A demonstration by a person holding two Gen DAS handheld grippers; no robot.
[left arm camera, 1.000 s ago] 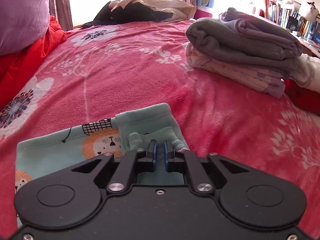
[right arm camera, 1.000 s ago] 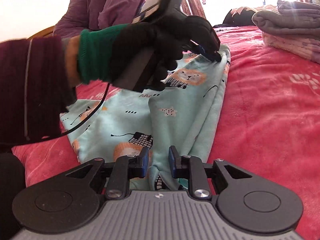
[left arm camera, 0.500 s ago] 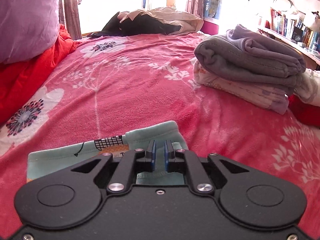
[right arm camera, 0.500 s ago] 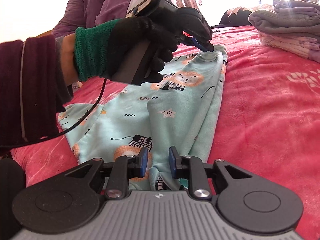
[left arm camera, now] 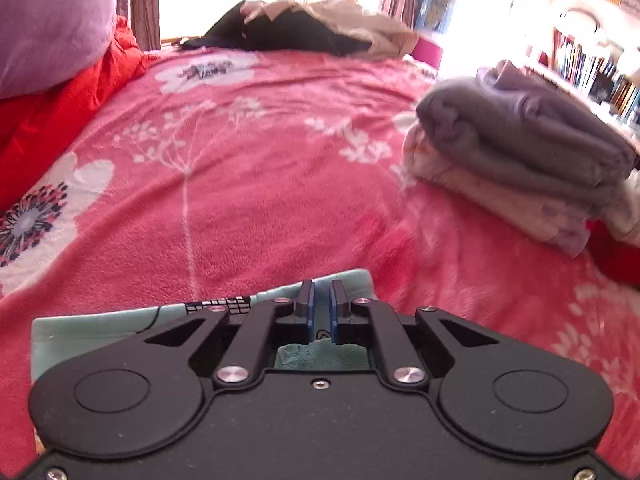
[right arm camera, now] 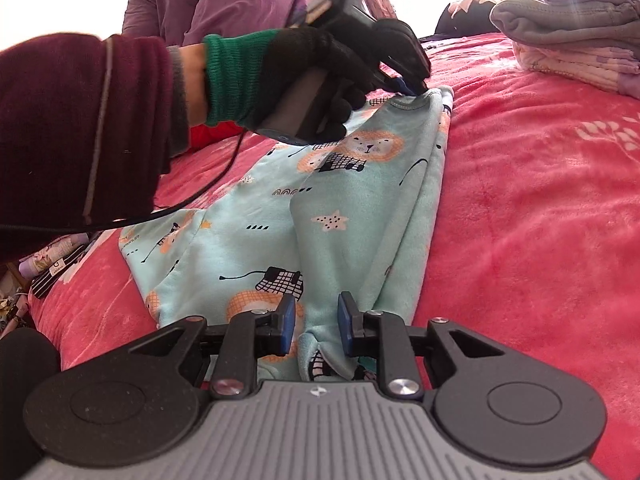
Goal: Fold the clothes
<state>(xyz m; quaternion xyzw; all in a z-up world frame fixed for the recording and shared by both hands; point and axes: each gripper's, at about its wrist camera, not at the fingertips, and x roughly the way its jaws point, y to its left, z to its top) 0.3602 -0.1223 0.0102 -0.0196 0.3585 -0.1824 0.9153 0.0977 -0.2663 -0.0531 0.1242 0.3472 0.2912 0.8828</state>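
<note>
Both grippers are clamped on the mint lion-print garment (right arm camera: 360,208), which is stretched across the pink blanket (right arm camera: 540,220) through the middle of the right wrist view. At upper centre the left gripper (right arm camera: 408,87) is pinched almost fully shut on the hem; at lower centre the right gripper (right arm camera: 317,322) is held narrowly apart on a bunched fold. If the two ends are pulled unevenly, the thin hem could be slipped from the left jaws, or the loose lower layers could be dragged askew and the fold spoiled. The folded stack (left arm camera: 520,148) at right is well apart
</note>
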